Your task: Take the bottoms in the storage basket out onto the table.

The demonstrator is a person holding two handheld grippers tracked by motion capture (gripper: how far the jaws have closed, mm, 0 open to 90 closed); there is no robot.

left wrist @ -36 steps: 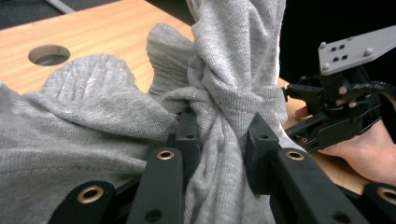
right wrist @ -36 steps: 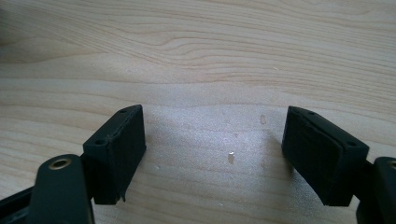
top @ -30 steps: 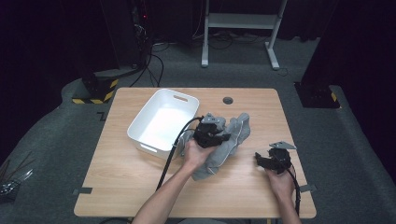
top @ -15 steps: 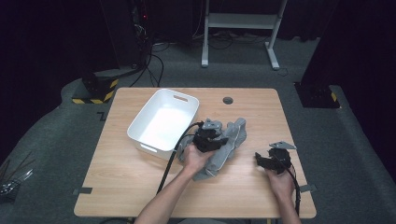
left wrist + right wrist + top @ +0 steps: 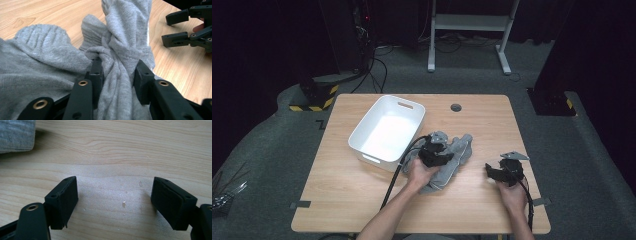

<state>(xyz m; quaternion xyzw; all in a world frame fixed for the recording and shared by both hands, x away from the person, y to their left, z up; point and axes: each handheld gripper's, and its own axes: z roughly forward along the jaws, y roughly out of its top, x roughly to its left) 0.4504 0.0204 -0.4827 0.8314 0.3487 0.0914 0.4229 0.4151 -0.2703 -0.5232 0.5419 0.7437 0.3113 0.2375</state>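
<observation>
We're looking at a light wooden table (image 5: 362,200) with rounded corners, standing on grey carpet. On it sits a white plastic bin (image 5: 388,131), left of centre and turned at an angle, with a handle slot in its far wall. Just beside the bin's right side lies a bunched grey knit garment (image 5: 457,150), spread toward the middle of the table. Near the far edge we spot a small dark round grommet (image 5: 455,107) set in the tabletop.

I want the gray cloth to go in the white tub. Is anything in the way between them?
Nothing visible is. The left gripper is pinching the gray cloth, which lies right beside the white tub. The tub looks empty, with only bare table around it.
</observation>
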